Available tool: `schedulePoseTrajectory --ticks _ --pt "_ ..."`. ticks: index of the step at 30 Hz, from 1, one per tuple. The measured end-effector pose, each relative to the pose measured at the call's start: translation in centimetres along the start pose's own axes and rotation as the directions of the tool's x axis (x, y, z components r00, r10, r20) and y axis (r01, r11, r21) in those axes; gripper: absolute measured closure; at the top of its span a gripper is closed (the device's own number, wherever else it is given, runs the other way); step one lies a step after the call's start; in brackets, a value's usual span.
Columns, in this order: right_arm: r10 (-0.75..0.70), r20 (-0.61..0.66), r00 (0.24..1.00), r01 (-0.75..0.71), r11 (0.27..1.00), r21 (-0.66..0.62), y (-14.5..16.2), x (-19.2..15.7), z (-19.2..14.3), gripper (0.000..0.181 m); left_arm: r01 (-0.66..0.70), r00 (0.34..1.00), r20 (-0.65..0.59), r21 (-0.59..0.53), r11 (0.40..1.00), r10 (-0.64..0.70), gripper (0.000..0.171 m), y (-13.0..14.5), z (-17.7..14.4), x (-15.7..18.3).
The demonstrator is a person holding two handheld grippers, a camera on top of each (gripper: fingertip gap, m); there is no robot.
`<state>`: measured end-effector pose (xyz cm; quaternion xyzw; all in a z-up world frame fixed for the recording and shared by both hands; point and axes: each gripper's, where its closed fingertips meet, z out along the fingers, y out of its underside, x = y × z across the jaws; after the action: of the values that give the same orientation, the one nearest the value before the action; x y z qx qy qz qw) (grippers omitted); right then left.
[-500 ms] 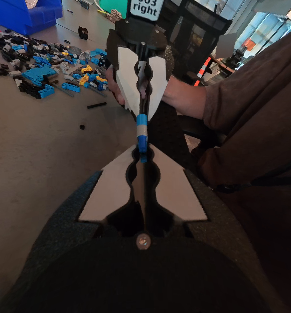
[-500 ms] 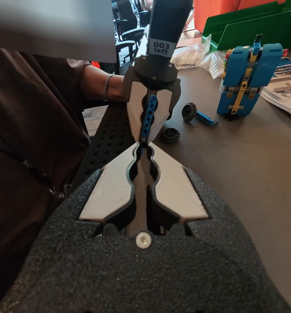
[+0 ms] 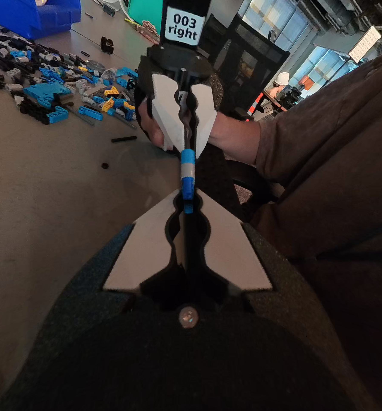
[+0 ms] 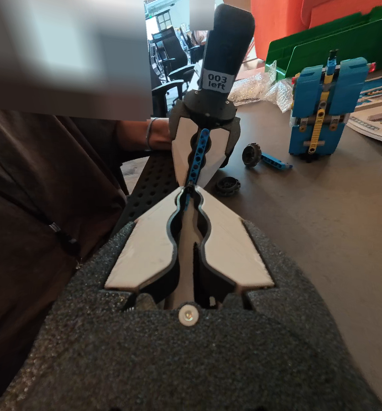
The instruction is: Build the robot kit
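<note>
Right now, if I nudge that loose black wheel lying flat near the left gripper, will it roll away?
Probably not far: the black wheel lies flat on its side on the table, so a nudge likely slides it. It looks small, likely light, so it may skid easily. The other wheel, on a blue beam, stands on edge and seems likelier to roll.

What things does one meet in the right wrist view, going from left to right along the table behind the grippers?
Small black toothed wheel lying flat → black wheel fixed on a blue studded beam → tall blue brick model with a yellow middle strip → white printed instruction sheet.
</note>
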<state>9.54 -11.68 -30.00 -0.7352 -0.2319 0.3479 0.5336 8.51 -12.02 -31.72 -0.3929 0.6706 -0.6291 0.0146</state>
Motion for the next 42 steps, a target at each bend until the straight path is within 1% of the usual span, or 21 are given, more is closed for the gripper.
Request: schedulePoseTrajectory --ticks 4,8,12,15,19,27,32,36,40,42 --pt "0.132 0.033 0.991 -0.132 0.991 -0.001 0.1 0.2 -0.1 0.175 -0.021 0.999 0.039 -0.011 1.0 0.022 0.165 0.1 0.1 -0.3" --pt "0.113 0.005 0.994 -0.113 0.994 0.0 0.2 0.6 -0.1 0.175 -0.007 0.999 0.046 -0.005 1.0 0.008 0.165 0.0 0.1 -0.5" --pt "0.05 -0.027 0.998 -0.05 0.999 0.006 0.1 0.7 -0.1 0.175 -0.006 0.999 0.053 0.005 1.0 0.006 0.166 -0.1 0.0 -0.6" --pt "0.121 -0.016 0.993 -0.121 0.993 0.006 0.2 0.8 -0.1 0.175 -0.028 0.996 0.084 -0.003 1.0 0.028 0.165 0.0 0.1 -0.8" --pt "0.162 -0.019 0.987 -0.162 0.987 0.002 0.2 1.1 -0.2 0.175 -0.101 0.983 0.156 -0.013 0.995 0.102 0.165 -0.1 0.1 -1.1" --pt "0.183 -0.051 0.982 -0.183 0.983 0.005 0.4 1.7 -0.4 0.175 -0.185 0.945 0.265 -0.041 0.982 0.189 0.165 -0.2 0.1 -2.0" --pt "0.15 -0.076 0.986 -0.151 0.989 -0.003 0.4 1.9 -0.4 0.175 -0.162 0.952 0.255 -0.04 0.986 0.167 0.165 -0.1 0.2 -2.1" --pt "0.057 -0.087 0.995 -0.058 0.998 -0.003 0.3 1.7 -0.3 0.175 -0.143 0.962 0.231 -0.033 0.989 0.146 0.165 -0.1 0.2 -1.9" --pt "-0.001 -0.087 0.996 -0.001 1.0 -0.018 0.4 1.4 -0.3 0.175 -0.124 0.971 0.199 -0.043 0.991 0.13 0.165 0.2 0.3 -1.6" --pt "-0.001 -0.086 0.996 -0.002 1.0 -0.027 0.6 1.5 -0.3 0.175 -0.125 0.971 0.201 -0.05 0.991 0.133 0.165 0.3 0.4 -1.6"
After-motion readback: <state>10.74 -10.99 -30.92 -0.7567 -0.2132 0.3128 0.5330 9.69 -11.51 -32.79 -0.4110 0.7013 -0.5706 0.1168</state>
